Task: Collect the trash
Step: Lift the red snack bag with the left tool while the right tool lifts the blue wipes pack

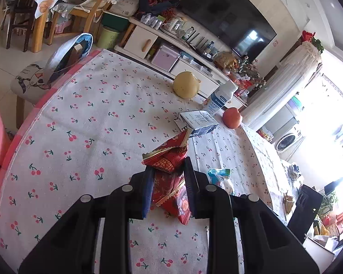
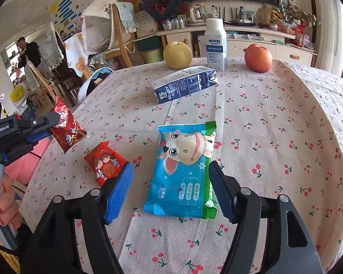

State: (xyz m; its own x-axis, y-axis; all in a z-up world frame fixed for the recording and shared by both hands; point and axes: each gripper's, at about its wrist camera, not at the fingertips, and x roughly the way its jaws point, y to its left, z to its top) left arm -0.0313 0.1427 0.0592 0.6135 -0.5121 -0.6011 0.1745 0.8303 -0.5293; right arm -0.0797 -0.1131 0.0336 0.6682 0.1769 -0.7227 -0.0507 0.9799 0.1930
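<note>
- my left gripper (image 1: 168, 171) is clamped on a red snack wrapper (image 1: 169, 159), lifted off the tablecloth (image 1: 91, 118).
- my right gripper (image 2: 171, 189) gapes wide — the blue wipes packet (image 2: 183, 171) lies flat between its fingers, unpressed.
- beyond — a small red packet (image 2: 105, 162), then a fallen milk carton (image 2: 185, 84).

The near-left stretch of the tablecloth (image 1: 80, 118) lies bare, open for a gripper to cross. Toward the far edge a milk carton (image 2: 185, 84) lies flat, and behind it a pear (image 2: 178, 54), a bottle (image 2: 215, 45) and an apple (image 2: 258, 58) form a row, with gaps between them.
</note>
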